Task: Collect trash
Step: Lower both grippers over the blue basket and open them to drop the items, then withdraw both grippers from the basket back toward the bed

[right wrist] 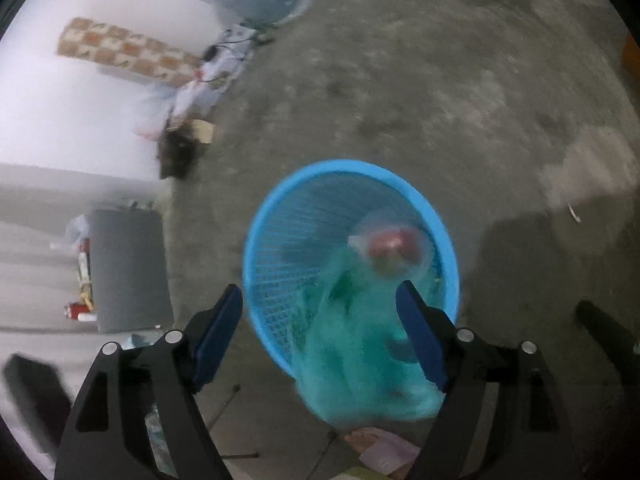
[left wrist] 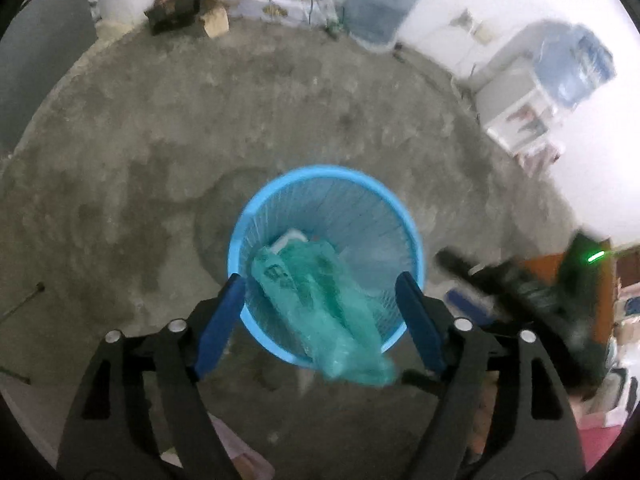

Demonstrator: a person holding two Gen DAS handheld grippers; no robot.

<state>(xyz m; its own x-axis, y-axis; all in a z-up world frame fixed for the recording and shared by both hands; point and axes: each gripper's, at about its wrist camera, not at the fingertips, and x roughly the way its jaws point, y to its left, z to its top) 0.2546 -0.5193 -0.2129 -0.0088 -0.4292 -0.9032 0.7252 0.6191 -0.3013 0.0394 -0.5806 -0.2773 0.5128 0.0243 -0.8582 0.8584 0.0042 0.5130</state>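
A blue mesh waste basket (left wrist: 320,178) stands on the concrete floor; it also shows in the right wrist view (right wrist: 280,216). A teal plastic bag (left wrist: 332,312) lies in it and hangs over its near rim, seen too in the right wrist view (right wrist: 360,376). A clear bag with something red (right wrist: 394,246) lies in the basket. My left gripper (left wrist: 322,320) is open above the basket's near rim, empty. My right gripper (right wrist: 320,328) is open above the basket, empty. The right gripper shows blurred in the left wrist view (left wrist: 520,288).
Water jugs (left wrist: 380,0) and boxes (left wrist: 188,12) line the far wall. A white shelf unit (left wrist: 520,116) stands at the right. A grey bin (right wrist: 128,268) with bottles beside it stands left of the basket. Paper scraps (right wrist: 384,452) lie near my feet.
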